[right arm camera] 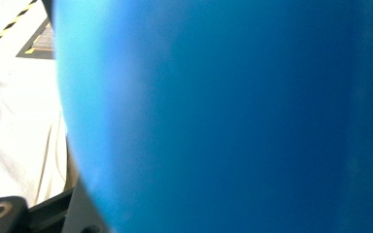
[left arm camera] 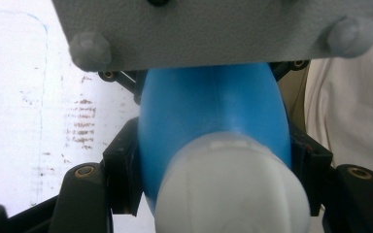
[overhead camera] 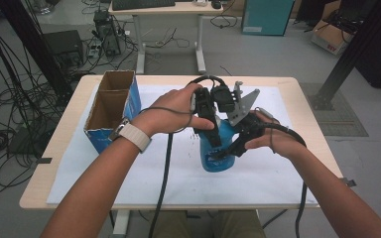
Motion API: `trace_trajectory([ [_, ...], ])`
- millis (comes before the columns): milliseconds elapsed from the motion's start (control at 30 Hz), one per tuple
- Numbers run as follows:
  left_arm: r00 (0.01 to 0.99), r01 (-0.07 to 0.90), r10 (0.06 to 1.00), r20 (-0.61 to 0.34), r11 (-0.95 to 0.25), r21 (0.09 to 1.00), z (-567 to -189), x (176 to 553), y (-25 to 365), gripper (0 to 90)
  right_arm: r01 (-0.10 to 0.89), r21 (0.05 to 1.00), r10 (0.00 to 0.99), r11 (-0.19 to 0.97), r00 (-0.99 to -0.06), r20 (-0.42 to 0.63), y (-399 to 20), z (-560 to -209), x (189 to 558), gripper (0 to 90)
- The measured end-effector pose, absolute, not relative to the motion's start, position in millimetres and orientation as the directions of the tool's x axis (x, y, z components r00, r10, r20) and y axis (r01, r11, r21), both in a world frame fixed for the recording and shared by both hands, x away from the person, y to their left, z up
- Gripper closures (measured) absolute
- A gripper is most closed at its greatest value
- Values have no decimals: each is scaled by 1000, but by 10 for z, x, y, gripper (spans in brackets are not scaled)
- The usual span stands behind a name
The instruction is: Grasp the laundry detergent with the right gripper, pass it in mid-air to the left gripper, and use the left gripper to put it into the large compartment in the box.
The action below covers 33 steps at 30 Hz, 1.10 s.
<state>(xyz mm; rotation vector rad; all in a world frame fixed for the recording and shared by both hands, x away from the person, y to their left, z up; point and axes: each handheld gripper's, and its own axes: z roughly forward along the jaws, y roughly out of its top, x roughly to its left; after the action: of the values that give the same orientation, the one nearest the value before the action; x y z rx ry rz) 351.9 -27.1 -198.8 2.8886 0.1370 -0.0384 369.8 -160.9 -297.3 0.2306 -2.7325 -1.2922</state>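
Open cardboard box (overhead camera: 110,106) at table's (overhead camera: 69,129) left — white sheet (overhead camera: 258,173), second desk (overhead camera: 158,10) behind

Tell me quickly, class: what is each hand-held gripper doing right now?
Left hand-held gripper: closed on the blue bottle, jaws clamped on its sides just below the white cap.
Right hand-held gripper: closed on the same blue bottle.

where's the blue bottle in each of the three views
High view: the blue bottle stands just right of the table's centre on the white sheet, between the two grippers.
Left gripper view: centre, seen from above, its pale cap nearest the camera, black jaws pressed on both sides.
Right gripper view: its blue wall covers most of the picture, centre to right.
Shared landmark: the white sheet, at the left edge of both gripper views.
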Motion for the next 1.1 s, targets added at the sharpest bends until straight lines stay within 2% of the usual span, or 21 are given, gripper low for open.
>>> trace_trajectory([
  [1100,995,99,92,-41,-963,251,-1995,3516,-272,372,-86,775,-182,626,-983,37,-1616,-2978,3687,436],
])
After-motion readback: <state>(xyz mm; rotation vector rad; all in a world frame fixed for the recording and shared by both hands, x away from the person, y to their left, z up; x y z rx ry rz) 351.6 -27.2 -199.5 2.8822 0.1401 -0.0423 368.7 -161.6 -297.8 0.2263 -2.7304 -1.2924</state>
